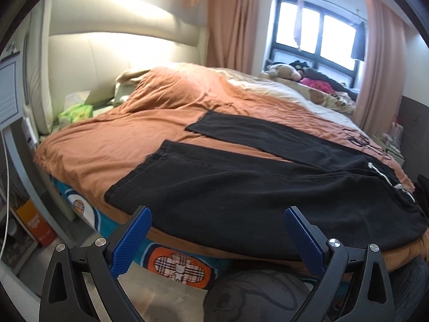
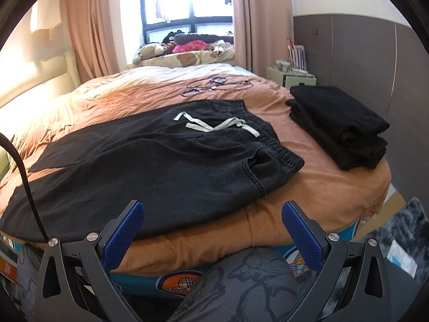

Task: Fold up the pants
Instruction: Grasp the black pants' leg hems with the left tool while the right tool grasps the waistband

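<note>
Black pants [image 1: 241,187] lie spread flat on the orange bed cover [image 1: 102,145], legs pointing left toward the headboard, waistband with a white drawstring [image 2: 214,123] at the right. In the right wrist view the pants [image 2: 147,161] fill the near part of the bed. My left gripper [image 1: 217,216] is open and empty, just short of the near pant leg's edge. My right gripper [image 2: 213,210] is open and empty, near the bed's edge in front of the waistband and hip pocket.
A stack of folded black garments [image 2: 340,128] sits on the bed's right corner. Black cords and straps [image 2: 214,83] lie beyond the waistband. Plush toys [image 2: 152,51] line the window sill. A small cabinet [image 2: 292,77] stands by the right wall. My knee [image 2: 241,281] is below.
</note>
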Action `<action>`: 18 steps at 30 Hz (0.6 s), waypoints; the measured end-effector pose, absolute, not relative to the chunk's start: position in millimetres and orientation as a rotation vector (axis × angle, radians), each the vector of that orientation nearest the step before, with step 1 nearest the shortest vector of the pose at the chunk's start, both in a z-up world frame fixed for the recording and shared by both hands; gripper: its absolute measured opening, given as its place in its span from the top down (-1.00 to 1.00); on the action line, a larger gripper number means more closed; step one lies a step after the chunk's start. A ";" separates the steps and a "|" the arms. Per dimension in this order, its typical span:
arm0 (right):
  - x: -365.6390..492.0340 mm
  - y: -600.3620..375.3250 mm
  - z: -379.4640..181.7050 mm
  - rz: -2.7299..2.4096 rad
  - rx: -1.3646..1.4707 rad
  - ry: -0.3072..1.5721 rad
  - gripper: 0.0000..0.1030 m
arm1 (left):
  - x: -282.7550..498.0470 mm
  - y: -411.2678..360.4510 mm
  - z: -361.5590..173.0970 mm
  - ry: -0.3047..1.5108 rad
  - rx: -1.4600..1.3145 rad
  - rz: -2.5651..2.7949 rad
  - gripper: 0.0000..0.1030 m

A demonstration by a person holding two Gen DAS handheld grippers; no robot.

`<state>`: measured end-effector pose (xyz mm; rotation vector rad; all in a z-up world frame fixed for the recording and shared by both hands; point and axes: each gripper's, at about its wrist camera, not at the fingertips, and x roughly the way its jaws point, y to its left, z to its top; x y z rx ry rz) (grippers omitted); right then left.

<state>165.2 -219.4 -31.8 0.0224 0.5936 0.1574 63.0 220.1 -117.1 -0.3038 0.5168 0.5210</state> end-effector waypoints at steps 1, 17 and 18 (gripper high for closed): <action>168.3 -221.1 -33.1 0.154 0.031 0.601 -1.00 | 63.3 225.0 -119.9 0.521 -0.316 0.533 -0.94; 220.9 -275.2 -47.6 0.114 0.249 0.771 -0.92 | 64.6 295.6 -169.1 0.567 -0.569 0.674 -0.74; 221.1 -277.7 -48.7 0.113 0.259 0.784 -0.92 | 65.0 300.4 -173.1 0.565 -0.592 0.675 -0.73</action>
